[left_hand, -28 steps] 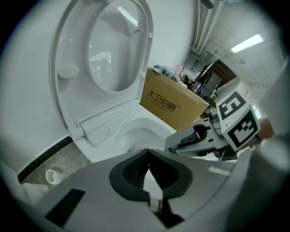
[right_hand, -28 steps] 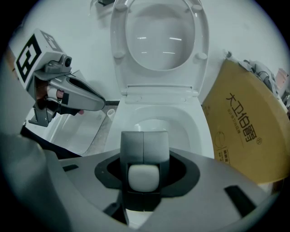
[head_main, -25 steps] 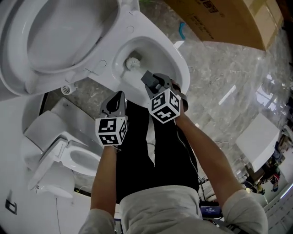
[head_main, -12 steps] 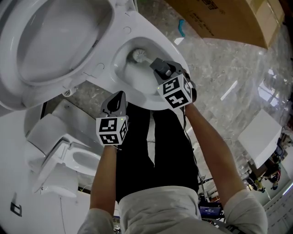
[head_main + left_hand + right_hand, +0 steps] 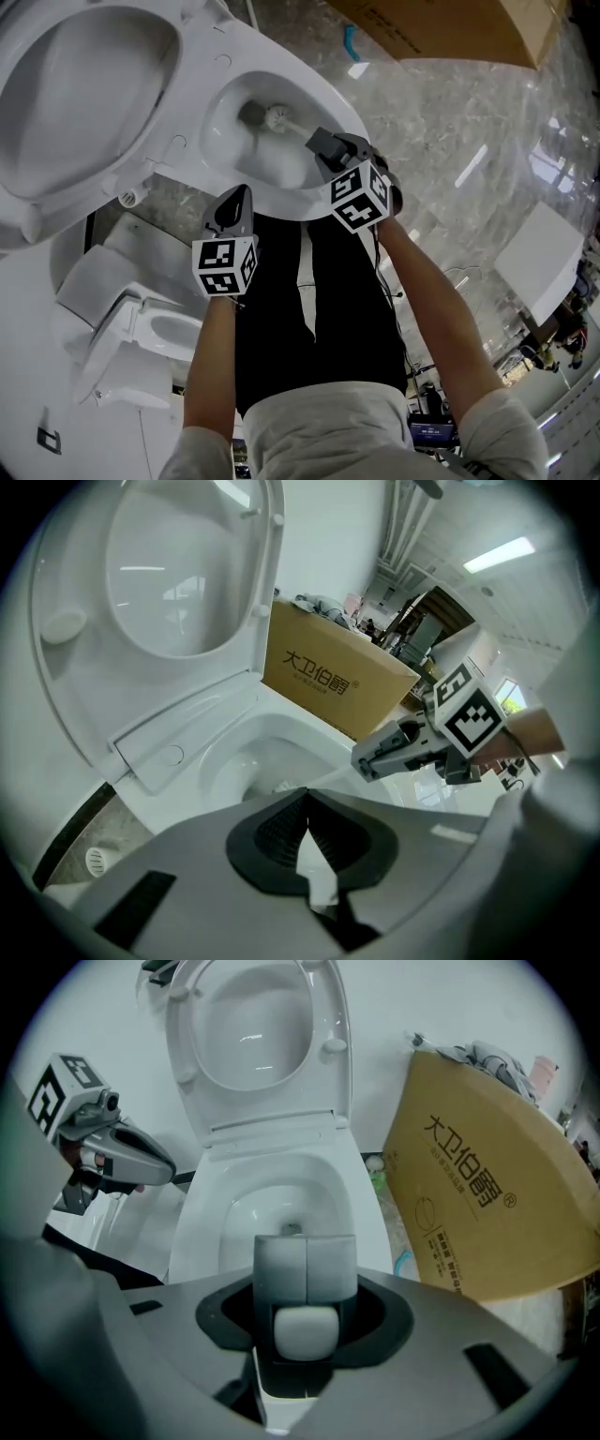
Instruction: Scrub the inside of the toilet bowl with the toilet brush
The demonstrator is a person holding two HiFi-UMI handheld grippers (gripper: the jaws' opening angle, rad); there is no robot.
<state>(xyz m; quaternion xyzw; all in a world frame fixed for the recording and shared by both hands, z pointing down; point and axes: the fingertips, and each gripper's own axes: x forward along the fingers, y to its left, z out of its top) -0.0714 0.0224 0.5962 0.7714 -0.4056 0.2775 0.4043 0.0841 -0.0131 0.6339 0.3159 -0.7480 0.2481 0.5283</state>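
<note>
Clamping toilet brush (image 5: 275,117), right gripper (image 5: 317,145), bristly head in glossy oval toilet bowl (image 5: 323,98), left gripper (image 5: 236,199) jaws together

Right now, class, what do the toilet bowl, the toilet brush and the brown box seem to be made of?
The toilet bowl is probably glazed ceramic: glossy white with sharp highlights. The toilet brush looks plastic: smooth pale handle, white bristles. The brown box looks like cardboard: matte tan with printed characters.
</note>
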